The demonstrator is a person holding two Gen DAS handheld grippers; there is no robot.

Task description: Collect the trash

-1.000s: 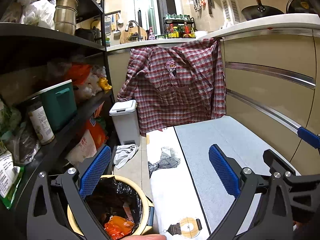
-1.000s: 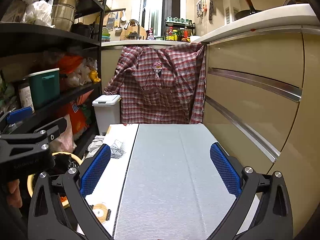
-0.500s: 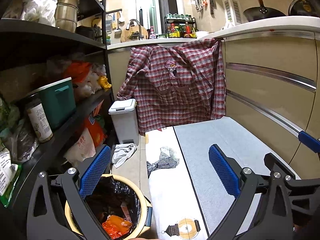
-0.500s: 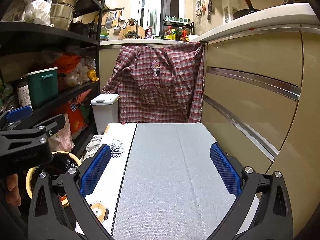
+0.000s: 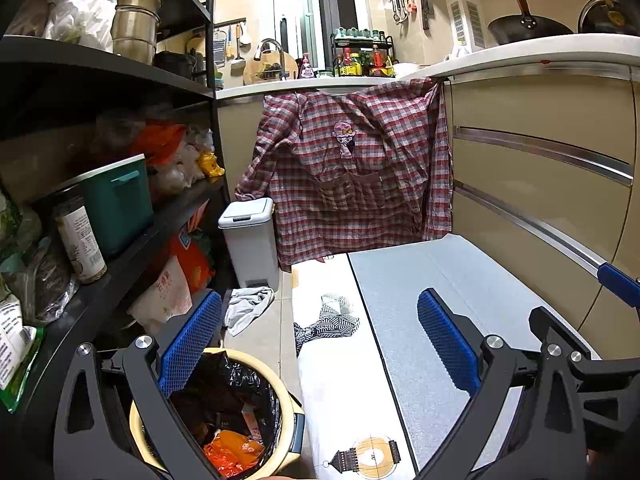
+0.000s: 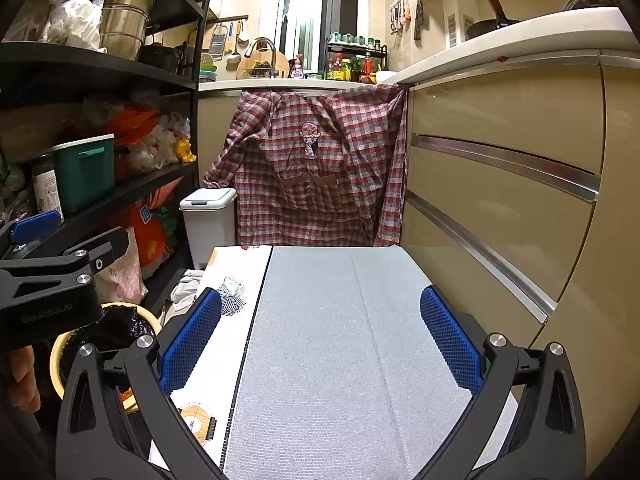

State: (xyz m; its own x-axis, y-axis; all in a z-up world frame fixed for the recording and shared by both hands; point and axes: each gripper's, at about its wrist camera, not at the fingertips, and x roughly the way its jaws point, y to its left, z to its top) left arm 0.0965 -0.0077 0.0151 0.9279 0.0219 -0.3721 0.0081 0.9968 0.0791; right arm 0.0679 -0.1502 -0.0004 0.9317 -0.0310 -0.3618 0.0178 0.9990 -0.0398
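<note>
A round cream trash bin with a black liner stands on the floor at the lower left; orange wrappers and other scraps lie inside. My left gripper hangs open above the bin's right side and the mat's left edge, nothing between its blue pads. My right gripper is open too, empty, over the grey mat. In the right wrist view the bin shows at the left, partly hidden by the left gripper's black body, with a hand below it.
A white patterned mat lies beside the grey one. Black shelves packed with jars and bags line the left. A white pedal bin, a crumpled cloth, a hanging plaid shirt and beige drawers close in the aisle.
Both grippers have stayed open and empty. The left view has drifted slightly, so a little more of the bin's inside shows; the right view has barely shifted.
</note>
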